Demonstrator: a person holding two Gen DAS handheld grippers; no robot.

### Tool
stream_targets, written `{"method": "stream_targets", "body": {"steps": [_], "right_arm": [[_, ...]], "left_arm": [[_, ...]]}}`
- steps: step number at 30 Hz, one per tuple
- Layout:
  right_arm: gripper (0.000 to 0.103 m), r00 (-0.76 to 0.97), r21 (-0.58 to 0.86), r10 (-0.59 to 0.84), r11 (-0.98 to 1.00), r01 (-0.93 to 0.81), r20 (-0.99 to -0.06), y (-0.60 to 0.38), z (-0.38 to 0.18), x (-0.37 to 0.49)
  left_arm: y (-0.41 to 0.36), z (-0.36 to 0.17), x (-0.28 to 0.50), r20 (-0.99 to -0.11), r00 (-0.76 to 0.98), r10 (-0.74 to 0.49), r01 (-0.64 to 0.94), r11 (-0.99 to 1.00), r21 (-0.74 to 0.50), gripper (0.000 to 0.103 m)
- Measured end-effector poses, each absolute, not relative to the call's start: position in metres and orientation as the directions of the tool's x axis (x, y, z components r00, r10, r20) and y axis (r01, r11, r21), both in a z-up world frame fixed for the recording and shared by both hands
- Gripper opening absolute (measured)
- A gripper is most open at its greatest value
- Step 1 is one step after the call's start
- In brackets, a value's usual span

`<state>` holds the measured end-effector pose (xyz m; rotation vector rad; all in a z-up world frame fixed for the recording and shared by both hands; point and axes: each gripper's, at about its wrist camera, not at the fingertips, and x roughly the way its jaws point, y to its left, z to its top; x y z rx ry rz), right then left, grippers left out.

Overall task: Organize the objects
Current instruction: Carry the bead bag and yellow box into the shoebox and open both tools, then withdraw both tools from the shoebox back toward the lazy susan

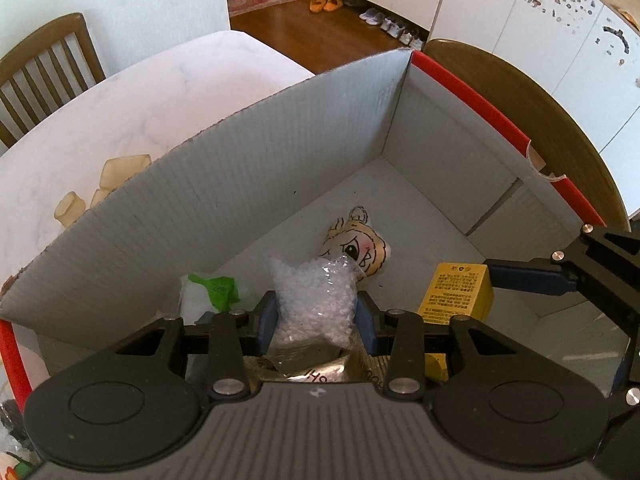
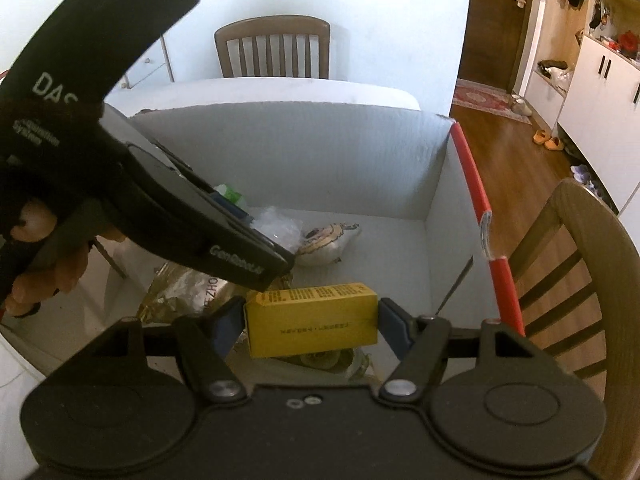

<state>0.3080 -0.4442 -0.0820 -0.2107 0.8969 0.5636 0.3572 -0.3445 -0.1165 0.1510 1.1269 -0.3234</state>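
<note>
A grey cardboard box [image 1: 248,168] with red-taped edges stands on the white table; it also shows in the right wrist view [image 2: 300,160]. My left gripper [image 1: 316,316] is shut on a clear bag of white beads [image 1: 316,300] inside the box. My right gripper [image 2: 310,320] is shut on a yellow carton [image 2: 312,318], held low in the box; the carton also shows in the left wrist view [image 1: 456,292]. A cartoon-face pouch [image 1: 360,248] lies on the box floor beyond the bag. A gold foil packet [image 2: 188,284] lies under the grippers.
A green-and-white bag [image 1: 212,292] lies at the box's left wall. Pale translucent blocks [image 1: 120,172] sit on the white table [image 1: 132,96] outside the box. Wooden chairs [image 2: 276,48] stand at the far side and to the right [image 2: 580,264].
</note>
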Motion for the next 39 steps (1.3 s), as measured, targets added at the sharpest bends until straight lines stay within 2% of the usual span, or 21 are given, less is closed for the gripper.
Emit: {"method": "stream_targets", "body": {"steps": [3,7,17,39], "right_arm": [[0.07,0.485,0.066,0.378,0.836,-0.545,-0.788,-0.446,-0.083,0.309],[0.07,0.485,0.066,0.379,0.835,-0.546,-0.788,-0.447,-0.083,0.309],[0.072,0.498,0.064,0.399,0.825,-0.562,-0.77,-0.449,-0.077,0.3],[0.078,0.575,0.127,0.464,0.84,-0.528,-0.674,-0.447,-0.003,0.251]], "left_arm": [[-0.342,-0.113,0.354,-0.902,0.388,-0.187,0.32,0.946,-0.059,0.052],[-0.337,-0.107,0.348,-0.894,0.407,-0.185,0.313,0.948,-0.053,0.057],[-0.317,-0.077,0.317,-0.855,0.483,-0.19,0.276,0.959,-0.057,0.06],[-0.248,-0.008,0.237,-0.732,0.639,-0.236,0.245,0.965,-0.097,0.06]]}}
